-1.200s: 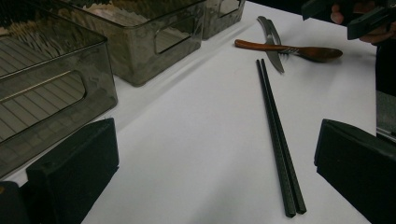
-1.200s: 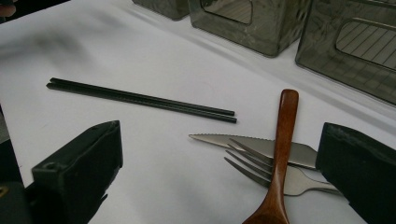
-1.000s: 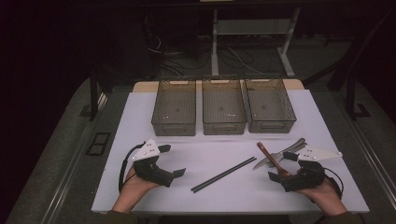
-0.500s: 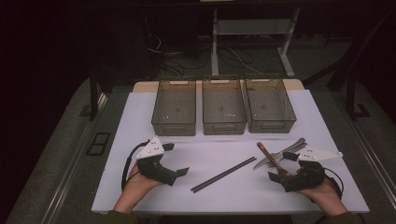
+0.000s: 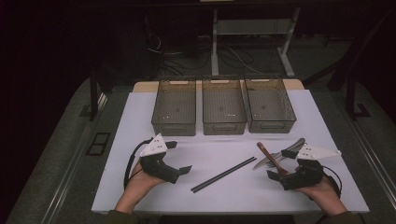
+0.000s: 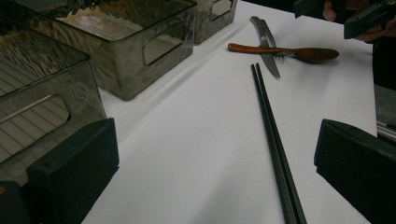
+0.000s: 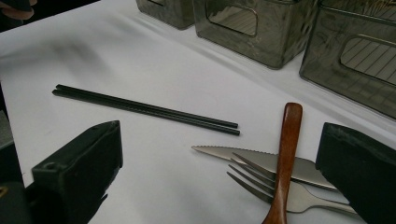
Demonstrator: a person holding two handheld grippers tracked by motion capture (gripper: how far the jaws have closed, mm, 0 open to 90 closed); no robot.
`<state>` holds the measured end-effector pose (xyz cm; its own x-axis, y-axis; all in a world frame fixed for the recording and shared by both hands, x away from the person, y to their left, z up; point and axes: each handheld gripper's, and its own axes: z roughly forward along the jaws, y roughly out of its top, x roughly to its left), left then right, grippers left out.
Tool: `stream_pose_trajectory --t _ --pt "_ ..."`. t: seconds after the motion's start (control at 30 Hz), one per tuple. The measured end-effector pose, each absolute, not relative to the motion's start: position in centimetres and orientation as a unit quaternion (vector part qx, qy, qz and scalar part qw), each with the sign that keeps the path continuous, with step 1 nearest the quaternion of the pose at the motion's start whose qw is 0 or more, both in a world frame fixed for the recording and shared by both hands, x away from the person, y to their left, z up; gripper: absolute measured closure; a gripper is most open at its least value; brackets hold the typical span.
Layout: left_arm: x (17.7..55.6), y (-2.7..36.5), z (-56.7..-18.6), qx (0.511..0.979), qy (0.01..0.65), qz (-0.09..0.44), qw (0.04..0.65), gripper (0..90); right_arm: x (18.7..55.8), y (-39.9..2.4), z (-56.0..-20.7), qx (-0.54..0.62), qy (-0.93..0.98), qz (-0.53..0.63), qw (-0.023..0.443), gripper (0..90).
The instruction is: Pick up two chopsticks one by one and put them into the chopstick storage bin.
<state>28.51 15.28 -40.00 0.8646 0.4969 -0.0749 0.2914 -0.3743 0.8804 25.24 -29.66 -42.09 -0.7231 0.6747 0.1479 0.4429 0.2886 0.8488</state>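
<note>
Black chopsticks [image 5: 223, 174] free | both tongs released | fork [image 7: 280, 193] half-hidden under wooden spoon [image 7: 285, 154]

No text, label, brand, number or sign can be read anywhere in these views, neither on the things nor on the desk.

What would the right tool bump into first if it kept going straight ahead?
Probably the wooden spoon, which lies between the open jaws of the right tool, crossing over the knife and fork. The chopsticks lie farther on, though depth is hard to judge.
</note>
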Motion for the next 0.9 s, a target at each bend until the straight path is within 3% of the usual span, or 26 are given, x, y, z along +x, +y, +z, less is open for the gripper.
stream_pose_trajectory --t 0.9 --pt "30.1 11.6 -39.4 0.826 0.214 0.084 0.515 0.0 25.2 -29.5 -42.2 0.354 0.793 0.482 0.12 0.9"
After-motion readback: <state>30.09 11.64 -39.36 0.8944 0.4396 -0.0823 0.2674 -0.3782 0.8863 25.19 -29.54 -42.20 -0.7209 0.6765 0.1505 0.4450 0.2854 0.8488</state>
